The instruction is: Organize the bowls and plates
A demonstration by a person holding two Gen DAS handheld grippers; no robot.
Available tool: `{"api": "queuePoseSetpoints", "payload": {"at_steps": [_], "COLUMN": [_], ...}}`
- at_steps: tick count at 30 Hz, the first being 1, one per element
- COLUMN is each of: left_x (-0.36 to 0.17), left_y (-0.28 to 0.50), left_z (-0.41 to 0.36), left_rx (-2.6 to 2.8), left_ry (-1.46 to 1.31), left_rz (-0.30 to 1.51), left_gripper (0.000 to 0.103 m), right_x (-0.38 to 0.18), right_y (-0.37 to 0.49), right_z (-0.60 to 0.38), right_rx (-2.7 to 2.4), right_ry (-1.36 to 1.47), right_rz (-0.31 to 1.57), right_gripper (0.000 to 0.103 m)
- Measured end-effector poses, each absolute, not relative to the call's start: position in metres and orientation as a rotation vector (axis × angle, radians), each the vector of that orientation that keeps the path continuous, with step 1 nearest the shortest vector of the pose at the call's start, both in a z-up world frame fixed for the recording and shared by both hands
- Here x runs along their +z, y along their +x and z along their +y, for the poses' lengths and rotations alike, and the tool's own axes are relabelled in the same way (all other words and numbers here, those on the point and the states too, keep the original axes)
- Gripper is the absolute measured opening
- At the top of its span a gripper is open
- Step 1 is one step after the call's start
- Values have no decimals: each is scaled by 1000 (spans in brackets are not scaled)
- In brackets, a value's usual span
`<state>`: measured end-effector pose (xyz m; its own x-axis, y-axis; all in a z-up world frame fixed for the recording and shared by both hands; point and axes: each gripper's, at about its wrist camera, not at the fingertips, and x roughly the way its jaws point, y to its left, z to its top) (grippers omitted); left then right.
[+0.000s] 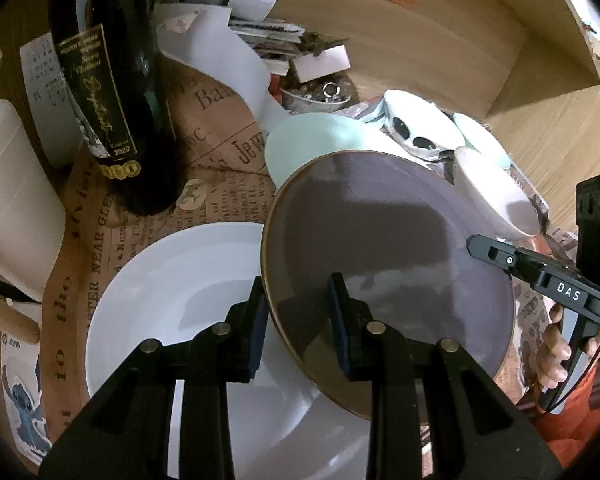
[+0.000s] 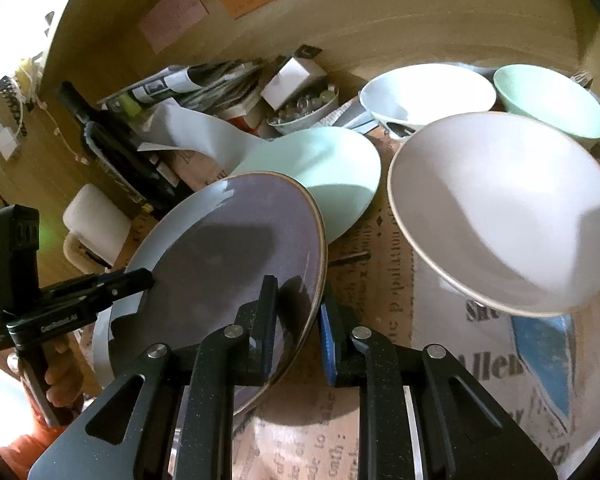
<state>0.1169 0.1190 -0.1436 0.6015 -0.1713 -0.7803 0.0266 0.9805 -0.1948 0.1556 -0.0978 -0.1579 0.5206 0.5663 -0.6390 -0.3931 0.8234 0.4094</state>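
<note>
A grey-purple plate with a brown rim (image 1: 388, 248) (image 2: 228, 248) is held tilted above a white plate (image 1: 168, 292). My left gripper (image 1: 300, 320) has its fingers on either side of the plate's near rim. My right gripper (image 2: 298, 320) straddles the opposite rim; in the left wrist view it shows as a black finger (image 1: 512, 260) at the plate's right edge. A pale green plate (image 1: 316, 140) (image 2: 320, 172) lies behind. A pinkish-white bowl (image 2: 500, 208) (image 1: 492, 192), a white bowl (image 2: 424, 92) and a green bowl (image 2: 552, 100) stand to the right.
A dark wine bottle (image 1: 112, 80) stands at the left on a newspaper-print mat (image 1: 220, 184). A white mug (image 1: 12, 200) sits at the far left. Papers (image 1: 228, 8) and a small bowl of beads (image 2: 304, 110) crowd the back by the wooden wall (image 1: 440, 40).
</note>
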Motion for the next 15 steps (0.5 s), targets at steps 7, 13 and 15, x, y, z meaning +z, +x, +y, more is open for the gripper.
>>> {"api": "queuePoseSetpoints", "payload": {"at_steps": [7, 13, 15], "left_x": [-137, -134, -133], "left_y": [104, 90, 86], "left_z": [99, 80, 74], "left_rx": [-128, -139, -142], "left_ry": [-158, -156, -157], "left_rz": [896, 883, 881], "left_gripper": [29, 29, 29], "right_x": [-152, -146, -146], "right_y": [137, 116, 110], "right_z": [-114, -126, -131], "right_rx": [566, 554, 551], "right_ry": [232, 231, 234], "right_rz": [825, 807, 804], "right_gripper": [17, 17, 17]}}
